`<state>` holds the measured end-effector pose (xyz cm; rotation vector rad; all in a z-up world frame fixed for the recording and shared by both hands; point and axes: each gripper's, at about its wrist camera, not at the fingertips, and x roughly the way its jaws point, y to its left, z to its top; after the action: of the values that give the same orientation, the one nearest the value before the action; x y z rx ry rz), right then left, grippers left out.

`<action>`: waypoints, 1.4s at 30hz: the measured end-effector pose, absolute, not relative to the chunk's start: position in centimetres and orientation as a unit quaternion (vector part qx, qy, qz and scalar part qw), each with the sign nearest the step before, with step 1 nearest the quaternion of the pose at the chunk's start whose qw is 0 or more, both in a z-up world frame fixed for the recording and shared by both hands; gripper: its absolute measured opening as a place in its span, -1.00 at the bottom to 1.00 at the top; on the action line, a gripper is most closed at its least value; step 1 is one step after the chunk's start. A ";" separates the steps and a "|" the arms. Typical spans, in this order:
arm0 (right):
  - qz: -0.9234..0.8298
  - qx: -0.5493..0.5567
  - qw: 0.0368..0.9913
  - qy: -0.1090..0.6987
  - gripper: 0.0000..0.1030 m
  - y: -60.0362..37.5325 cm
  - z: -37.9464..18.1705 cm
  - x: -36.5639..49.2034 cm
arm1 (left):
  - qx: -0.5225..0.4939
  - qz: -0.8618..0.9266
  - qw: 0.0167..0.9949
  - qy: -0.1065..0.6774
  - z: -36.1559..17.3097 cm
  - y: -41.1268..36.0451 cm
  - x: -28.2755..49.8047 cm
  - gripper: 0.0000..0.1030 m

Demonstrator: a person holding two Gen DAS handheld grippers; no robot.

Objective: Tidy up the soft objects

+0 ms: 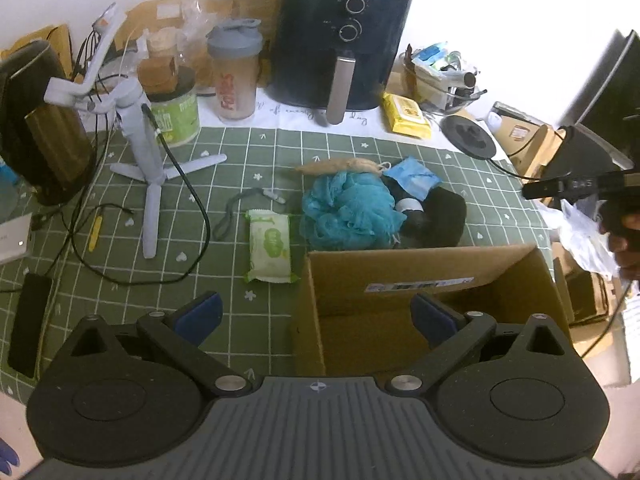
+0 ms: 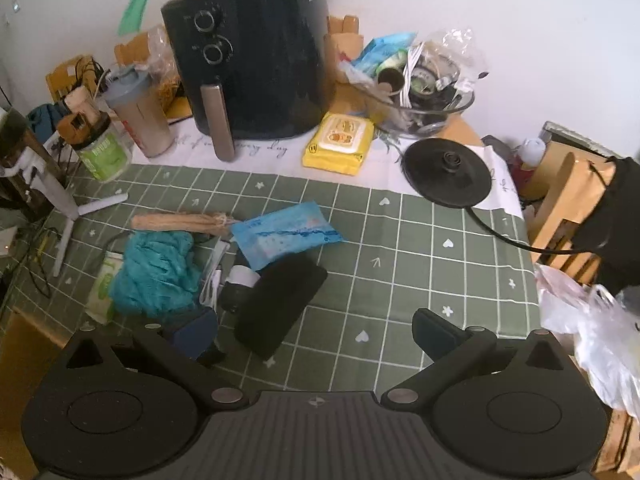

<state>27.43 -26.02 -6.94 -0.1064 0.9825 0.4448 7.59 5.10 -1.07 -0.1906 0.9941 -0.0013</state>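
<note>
I see both tongs spread wide and empty: left tongs (image 1: 316, 316) over one cardboard box (image 1: 400, 272) at lower centre, right tongs (image 2: 316, 332) above the table (image 2: 400, 264). Mid-frame lie one teal mesh pouf (image 1: 344, 212), one blue packet (image 2: 284, 234), one black pouch (image 2: 276, 304), one green-white packet (image 1: 270, 246).

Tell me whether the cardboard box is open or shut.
Open. In the left wrist view the cardboard box shows its bare inner walls and floor from above, with no flap over the top.
</note>
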 end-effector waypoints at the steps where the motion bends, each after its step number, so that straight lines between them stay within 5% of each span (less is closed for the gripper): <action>1: 0.215 -0.046 0.853 0.474 1.00 -25.9 -7.6 27.8 | -0.095 0.000 0.874 0.476 -1.1 5.1 7.5 1.00; 14: 0.244 0.007 0.820 0.518 0.97 -23.1 -15.1 31.6 | -0.133 0.033 0.869 0.476 -1.8 4.8 6.6 1.00; 21: 0.235 0.010 0.820 0.521 0.77 -21.1 -17.5 33.5 | -0.131 0.053 0.870 0.472 -2.0 4.6 6.2 1.00; 29: 0.232 0.001 0.809 0.540 0.14 -20.6 -18.5 34.4 | -0.143 0.042 0.872 0.466 -2.0 4.5 6.1 1.00; 42: 0.155 -0.044 0.797 0.582 0.18 -22.7 -19.6 34.8 | -0.155 0.008 0.882 0.446 -1.5 5.7 7.3 1.00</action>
<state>34.75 -22.72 -19.59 -0.0952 1.2507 0.3329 7.32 5.74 -1.48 -0.3225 0.9284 0.0169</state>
